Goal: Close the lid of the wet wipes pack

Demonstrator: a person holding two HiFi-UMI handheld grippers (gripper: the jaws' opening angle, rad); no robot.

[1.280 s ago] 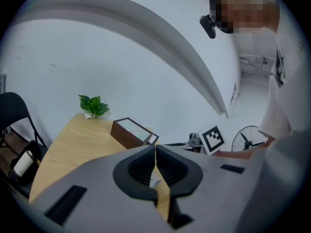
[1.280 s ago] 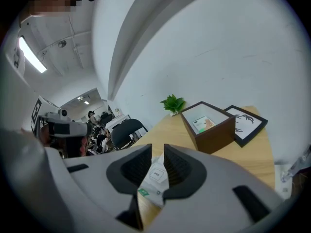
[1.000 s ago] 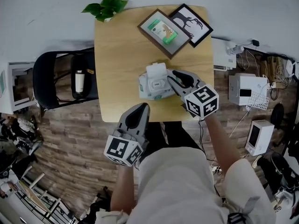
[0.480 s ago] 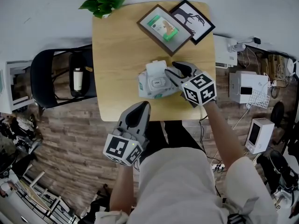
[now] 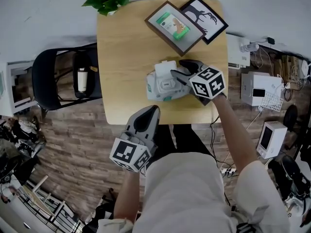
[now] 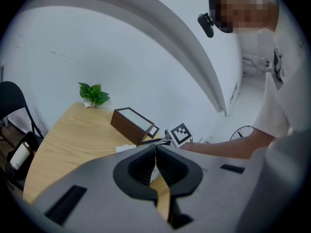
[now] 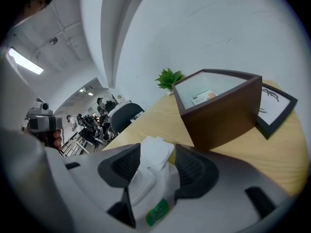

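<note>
1. Tabletop (image 5: 121, 47): pale wood, squarish.
2. Chair (image 5: 51, 79): black, just beside the tabletop's left edge in the head view.
3. My left tongs (image 5: 146, 116): closed on nothing, held off the near edge.
4. My right tongs (image 5: 178, 72): jaws opening, one either side of the raised lid, pads not pressing on it.
5. Brown deep frame (image 5: 174, 27): far side, overlapping a black frame (image 5: 205, 17).
6. Wet wipes pack (image 5: 159, 87): white, mid-tabletop, under my right tongs.
7. Plant (image 5: 108, 0): green, far left corner.
8. Lid (image 5: 167, 67): white flap, standing open.
</note>
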